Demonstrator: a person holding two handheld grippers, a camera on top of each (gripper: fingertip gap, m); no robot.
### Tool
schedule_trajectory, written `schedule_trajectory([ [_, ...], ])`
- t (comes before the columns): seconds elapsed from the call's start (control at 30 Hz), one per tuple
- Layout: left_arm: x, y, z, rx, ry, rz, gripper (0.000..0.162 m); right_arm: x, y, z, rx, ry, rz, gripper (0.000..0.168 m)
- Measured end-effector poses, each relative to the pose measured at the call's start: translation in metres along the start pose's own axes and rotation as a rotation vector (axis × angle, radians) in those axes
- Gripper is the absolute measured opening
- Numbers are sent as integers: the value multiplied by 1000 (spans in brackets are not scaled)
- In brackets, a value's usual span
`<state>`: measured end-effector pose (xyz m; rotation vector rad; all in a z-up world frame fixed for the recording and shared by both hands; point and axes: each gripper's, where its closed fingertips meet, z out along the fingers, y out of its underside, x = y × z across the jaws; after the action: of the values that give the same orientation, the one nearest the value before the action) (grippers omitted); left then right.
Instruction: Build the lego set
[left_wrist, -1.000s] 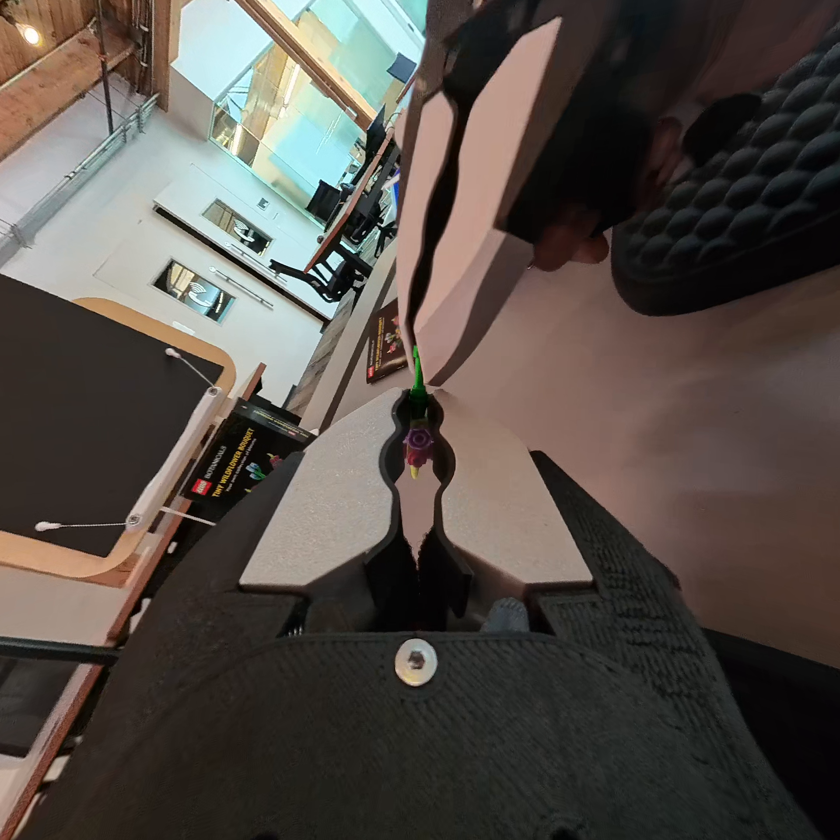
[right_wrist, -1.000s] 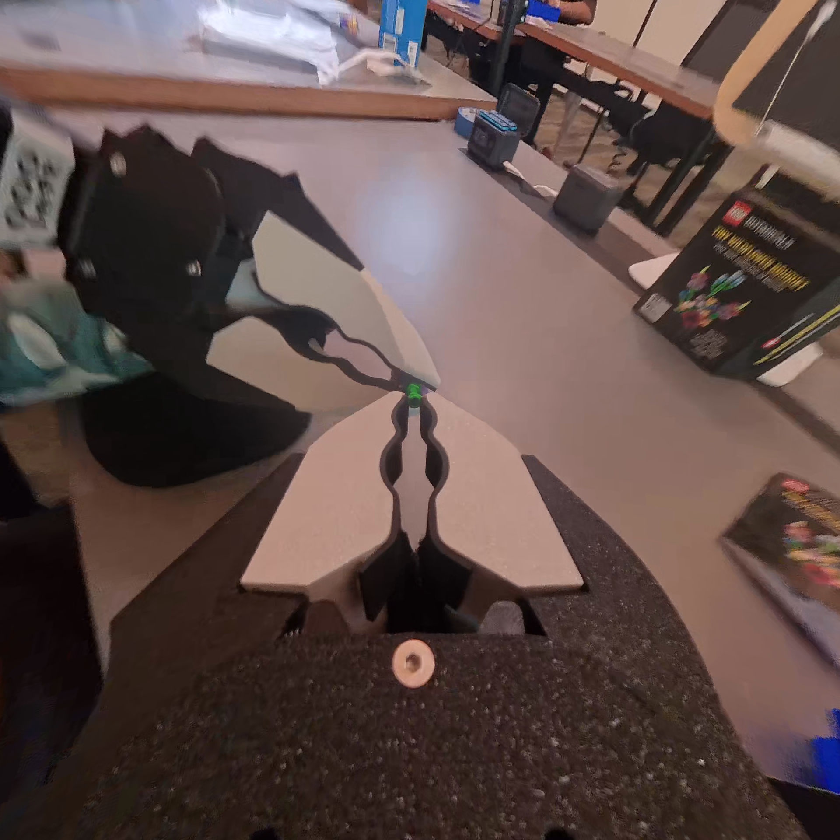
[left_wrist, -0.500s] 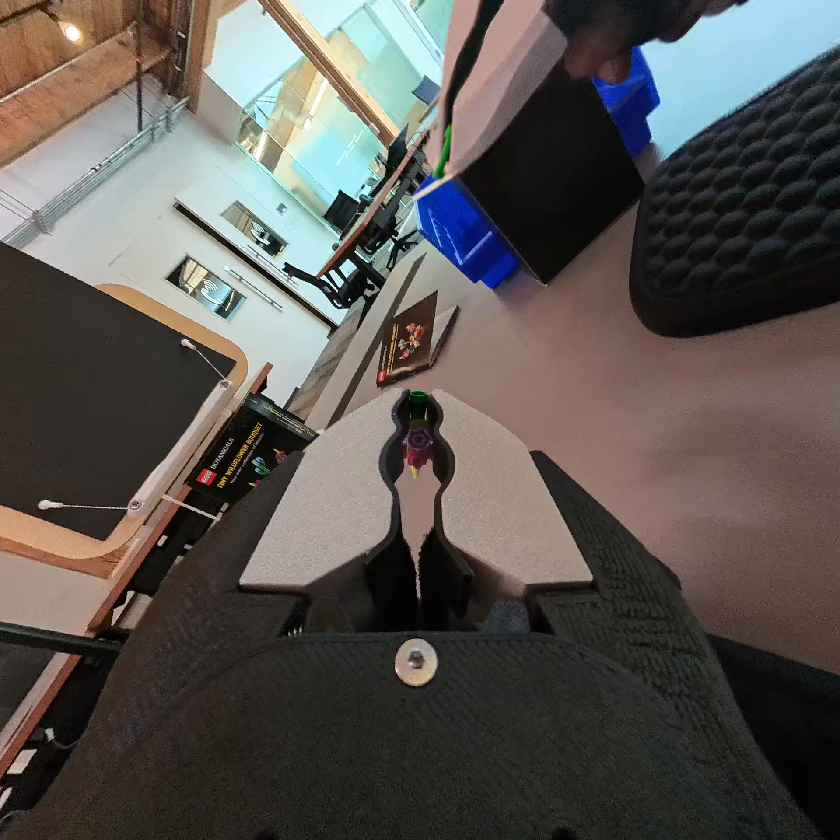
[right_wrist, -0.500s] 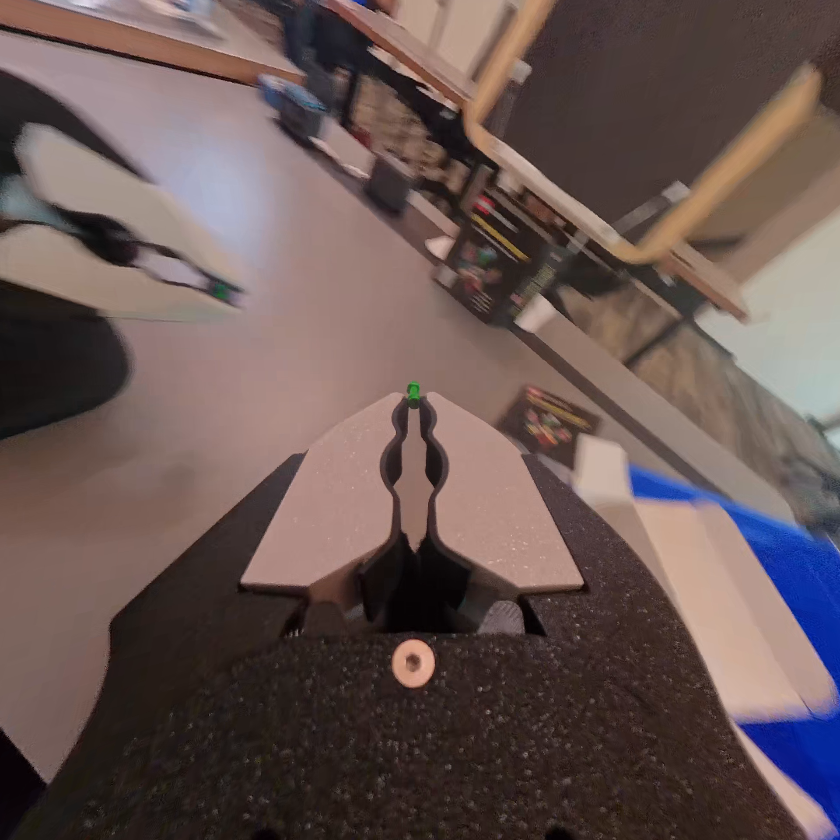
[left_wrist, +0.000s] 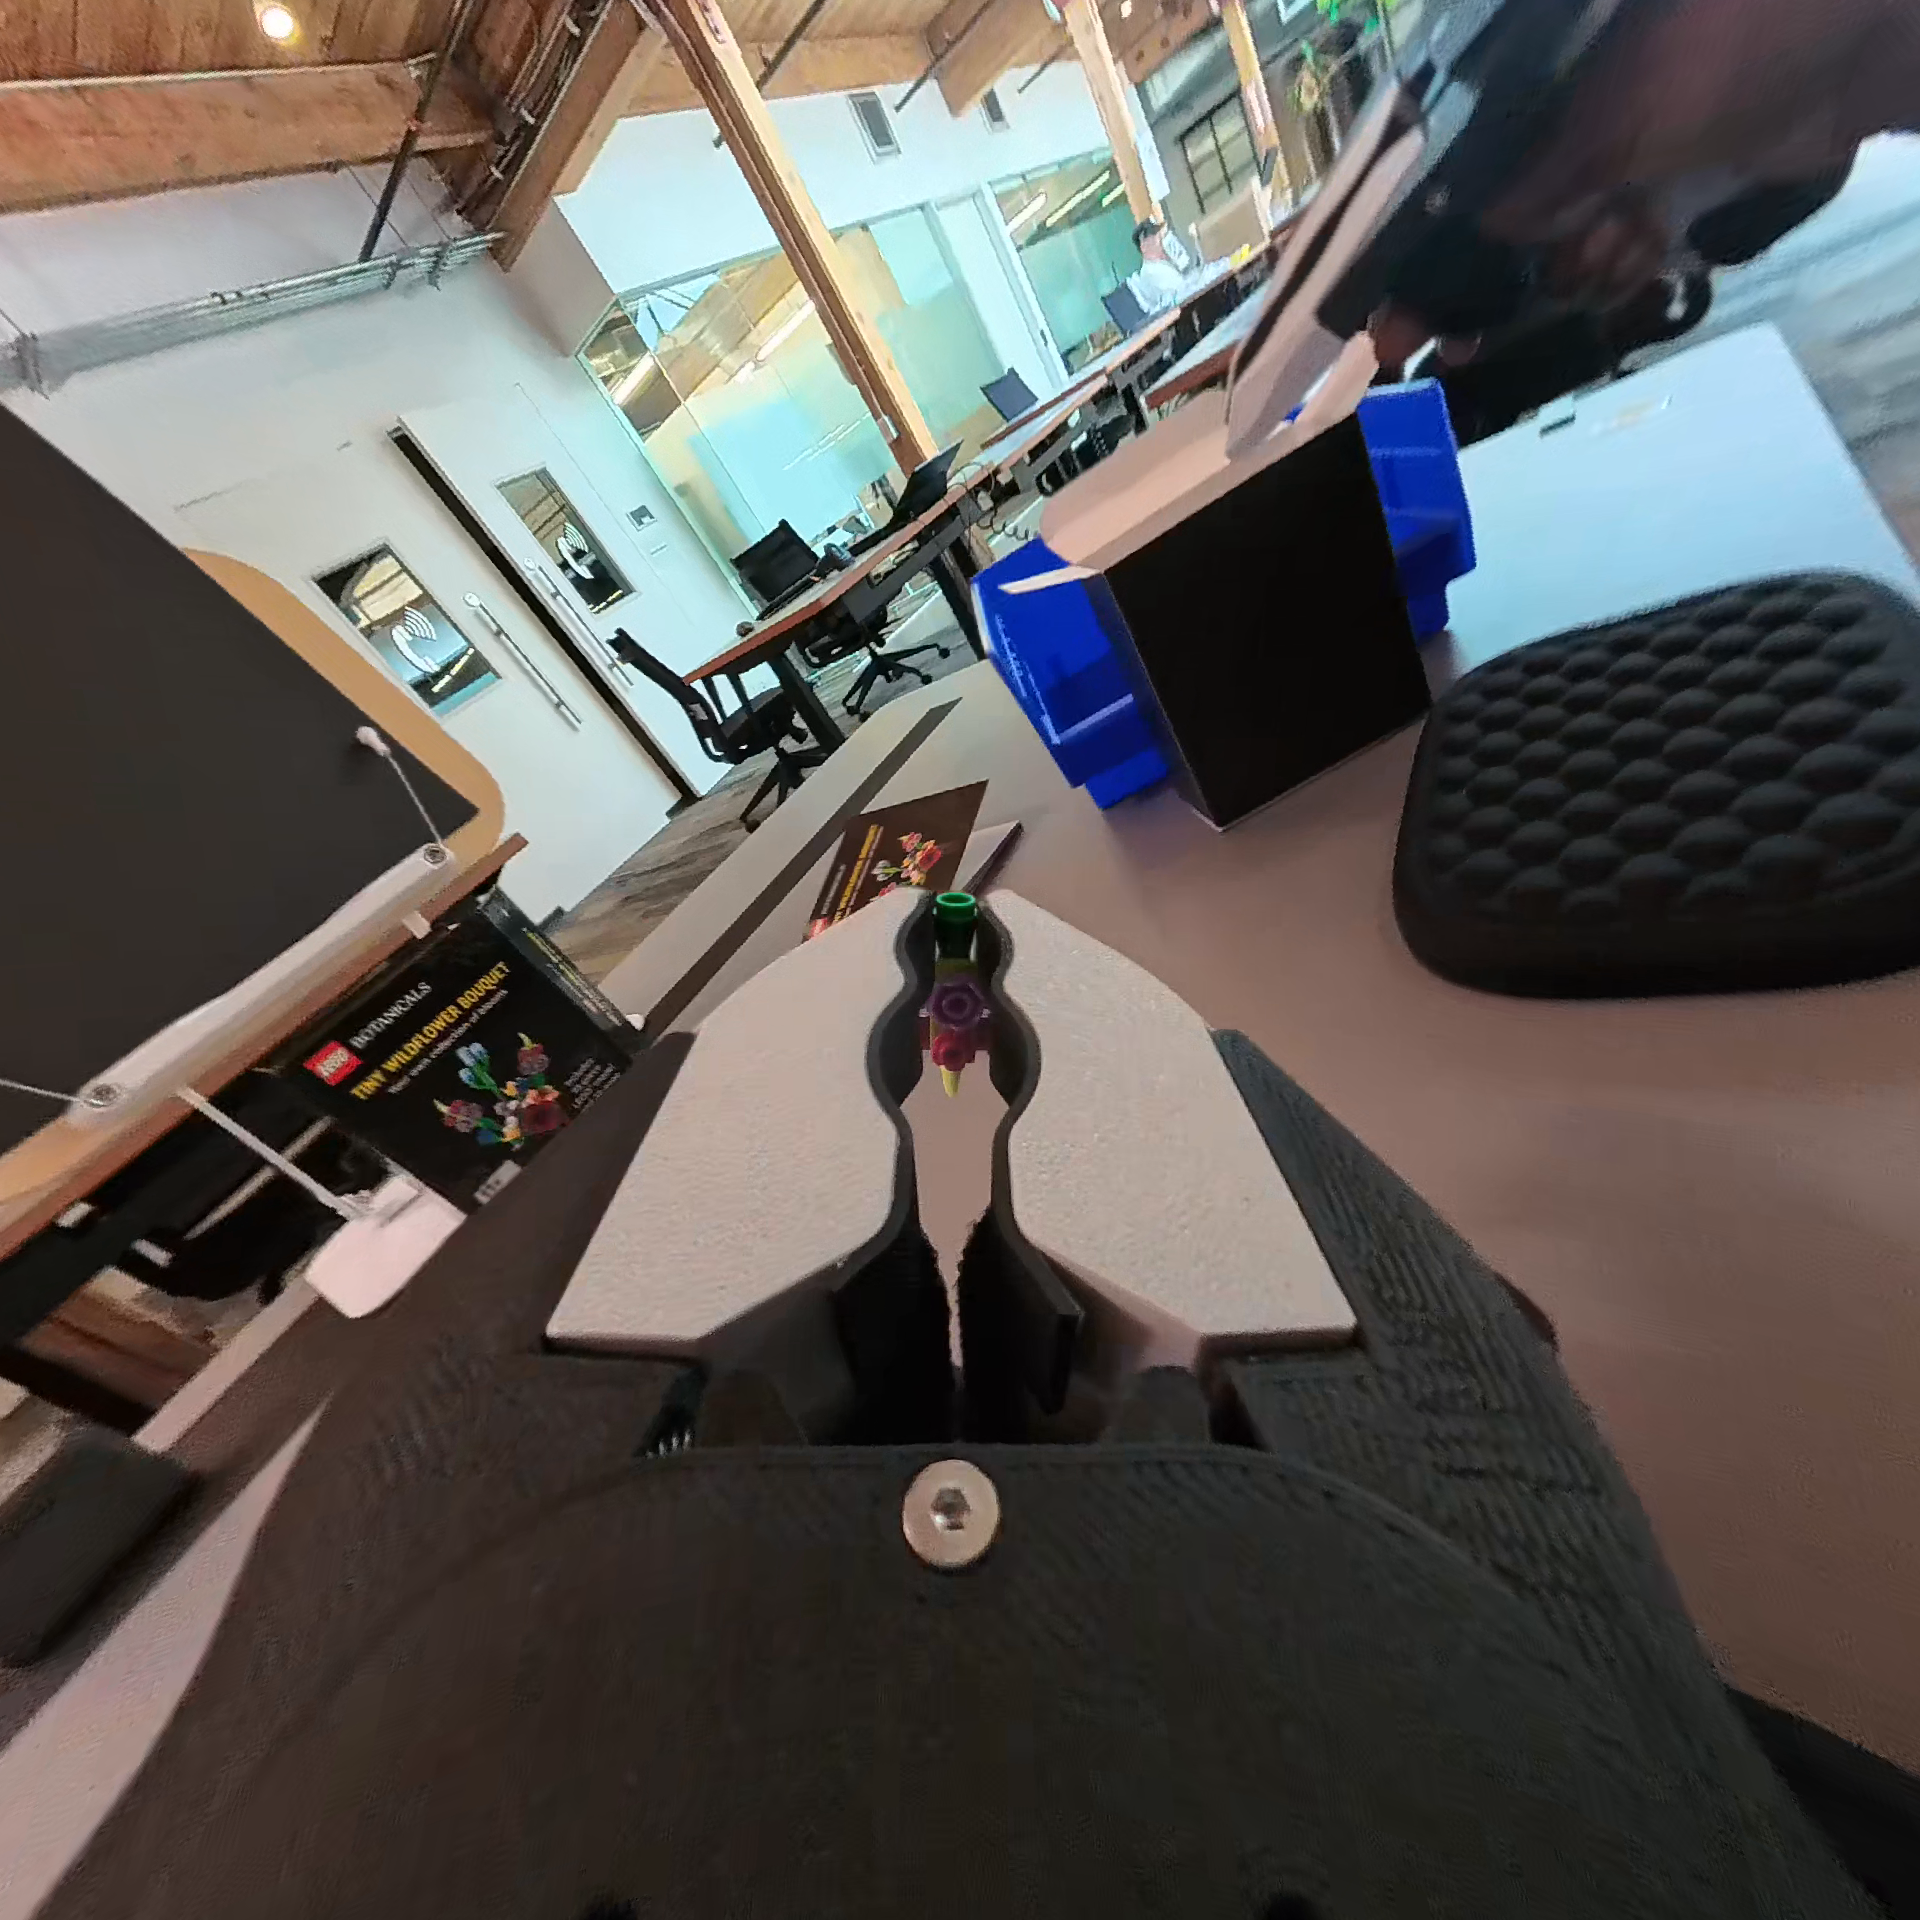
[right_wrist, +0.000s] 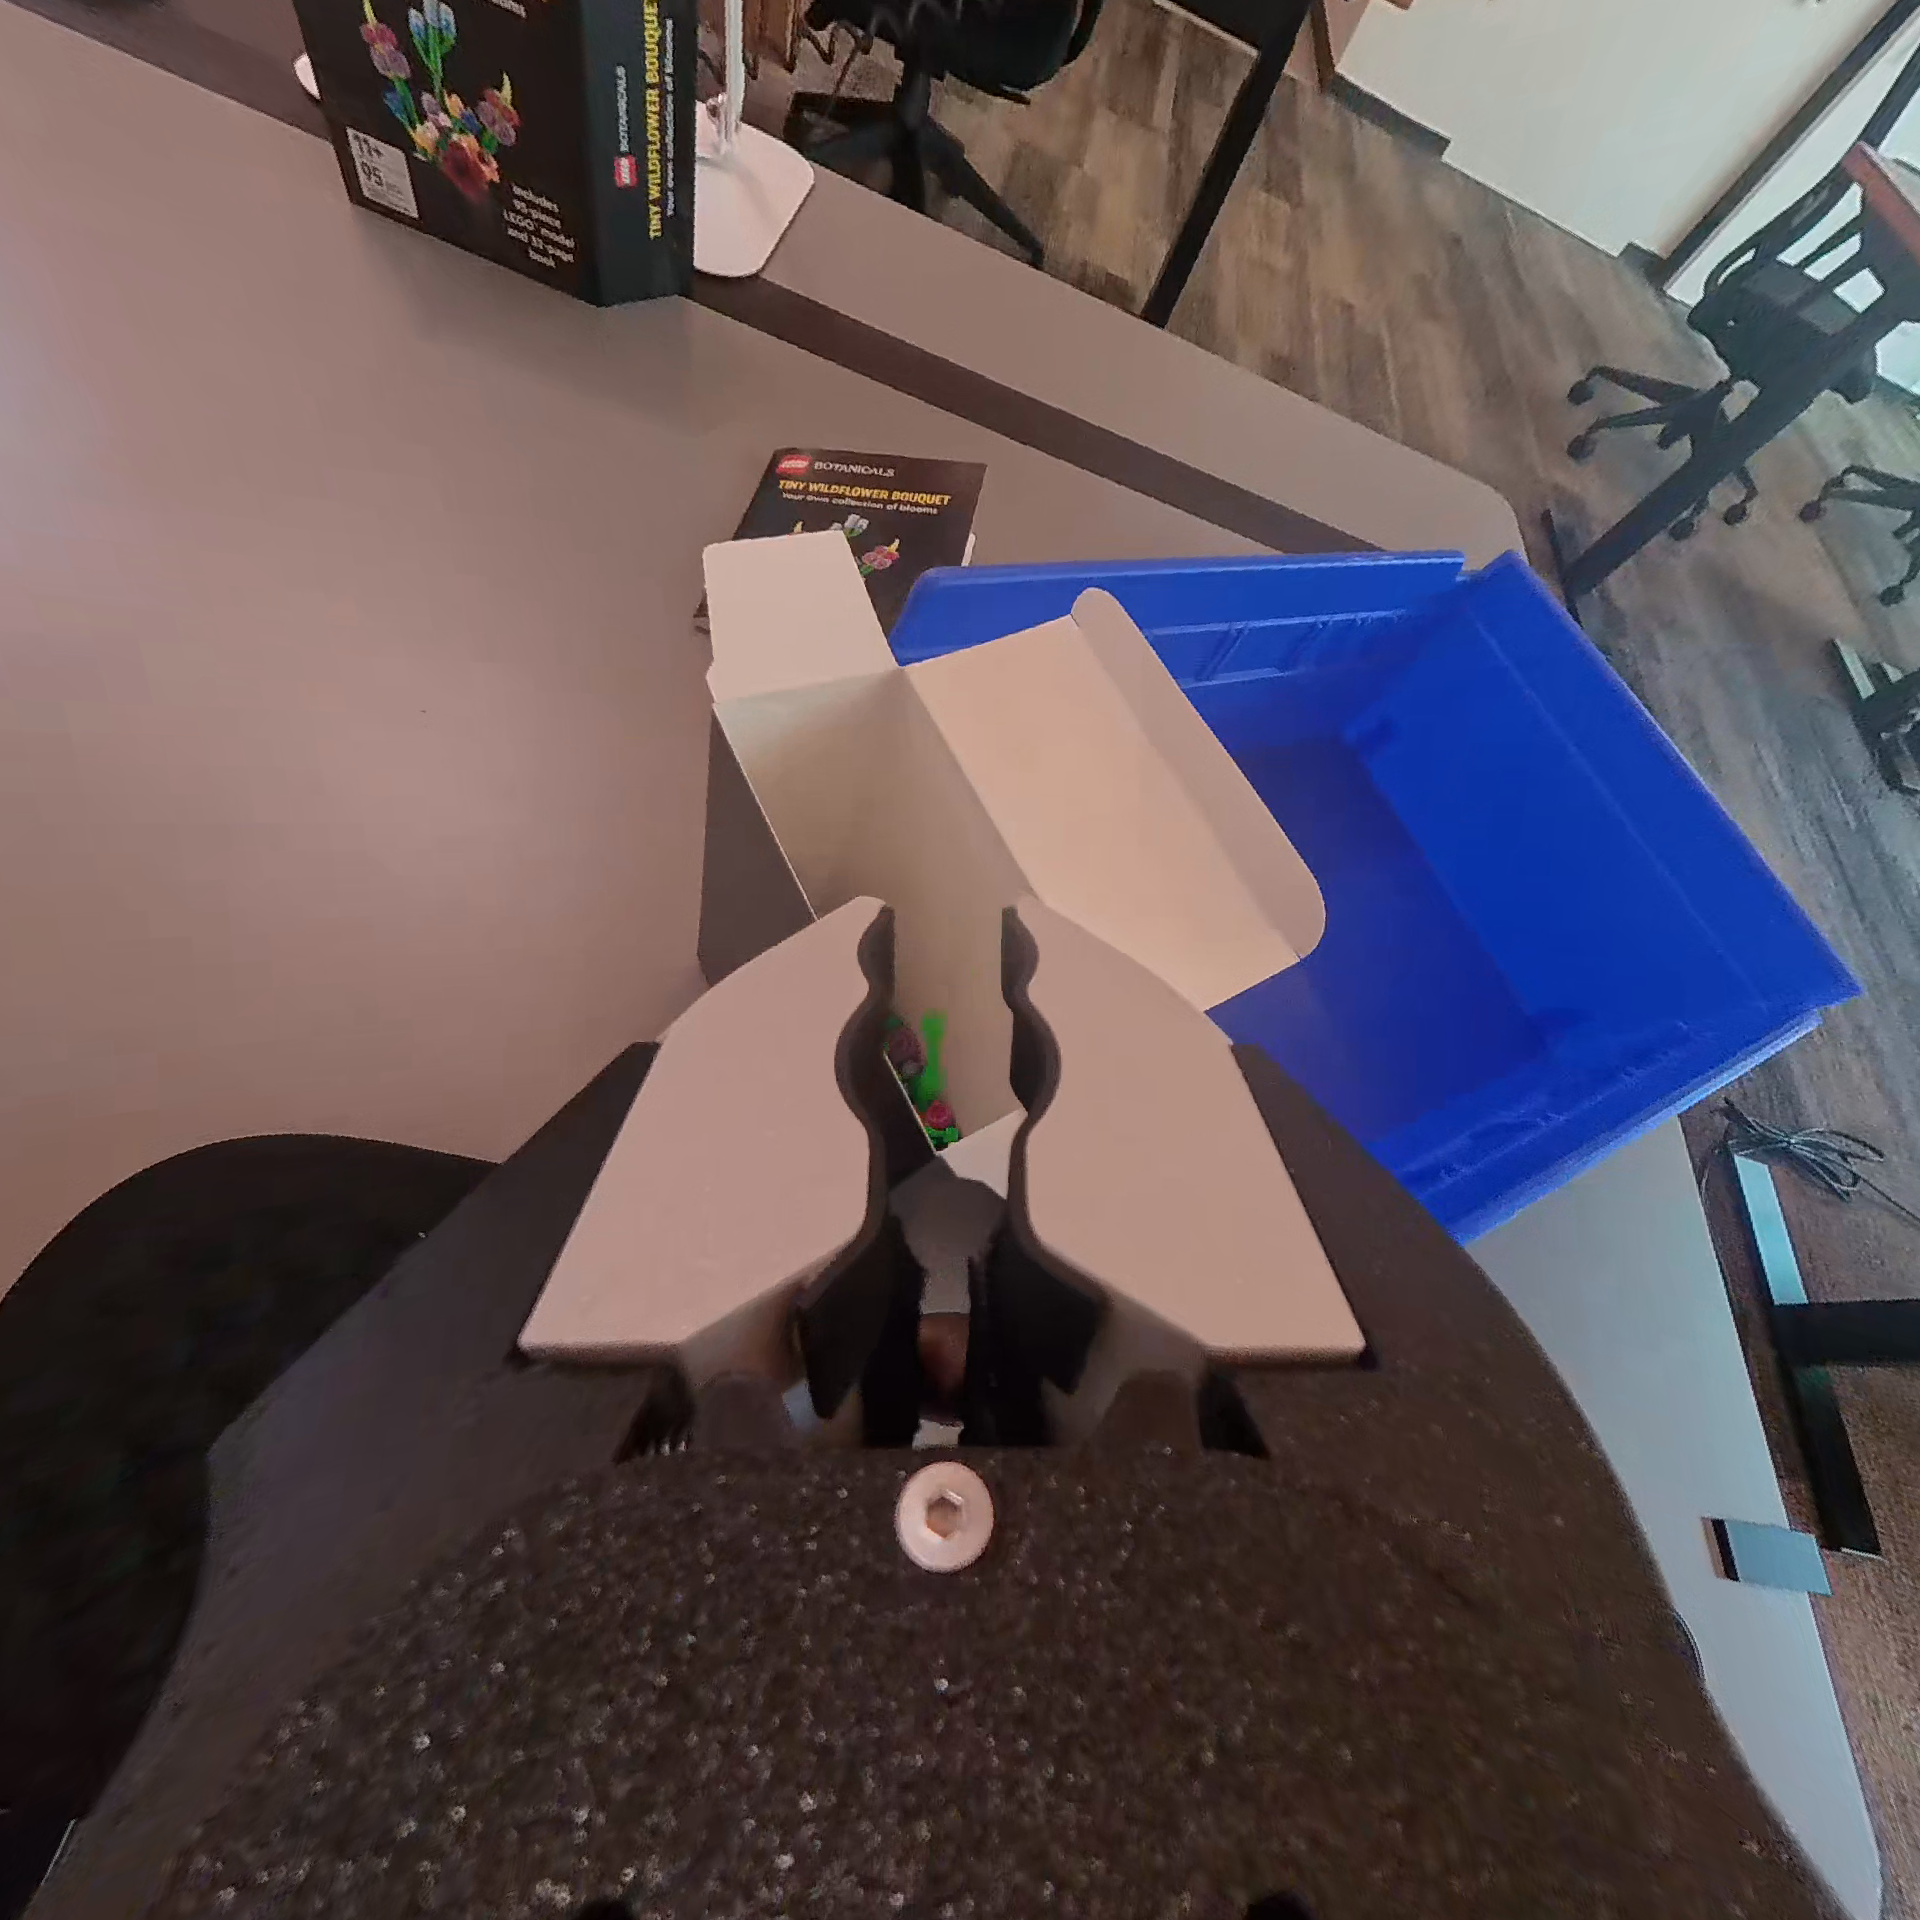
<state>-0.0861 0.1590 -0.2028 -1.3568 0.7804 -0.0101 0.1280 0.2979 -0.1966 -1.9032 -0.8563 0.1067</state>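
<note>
My left gripper is shut on a small lego flower stem with a green tip, a purple bloom and a pink bloom, held above the grey table. My right gripper is open and empty, hovering over an open cardboard box with white flaps. Green and pink lego pieces lie at the bottom of that box, seen between the jaws. In the left wrist view the right gripper hangs above the same black-sided box.
A blue bin stands right behind the open box, near the table's corner. An instruction booklet lies beyond the box. The lego set carton stands at the far edge. A black dimpled mat lies to the right of my left gripper. Tip to tip, the grippers are about 25 cm apart. From my left tips it is roughly 35 cm to the lego set carton; from my right, 40 cm. It turns up in the left wrist view as well.
My right gripper pulled away from the left one with a green piece, swung over the open box and opened; the piece is no longer in its tips. The left gripper stays shut.
</note>
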Motion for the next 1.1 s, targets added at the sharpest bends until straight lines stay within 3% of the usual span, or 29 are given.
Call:
schedule_trajectory([
  [0.17, -6, -1, -2, 25, -4, -90, 7, -3, -5, -4, 23, 7, -32, 24],
  [0.27, -13, -5, -5, 75, -11, -205, 7, -16, -22, -9, 122, -28, -47, 27],
  [0.5, -29, -38, -14, 467, 127, -901, 6, -171, -81, -53, 671, -749, -37, 24],
  [0.7, -34, -55, -19, 691, 262, -1280, 6, -239, -91, -57, 858, -793, -137, 24],
  [0.87, -36, -60, -22, 808, 316, -1425, 6, -253, -104, -54, 884, -778, -26, 22],
  [1.1, -35, -58, -21, 822, 311, -1421, 7, -252, -104, -55, 842, -912, 109, 5],
])
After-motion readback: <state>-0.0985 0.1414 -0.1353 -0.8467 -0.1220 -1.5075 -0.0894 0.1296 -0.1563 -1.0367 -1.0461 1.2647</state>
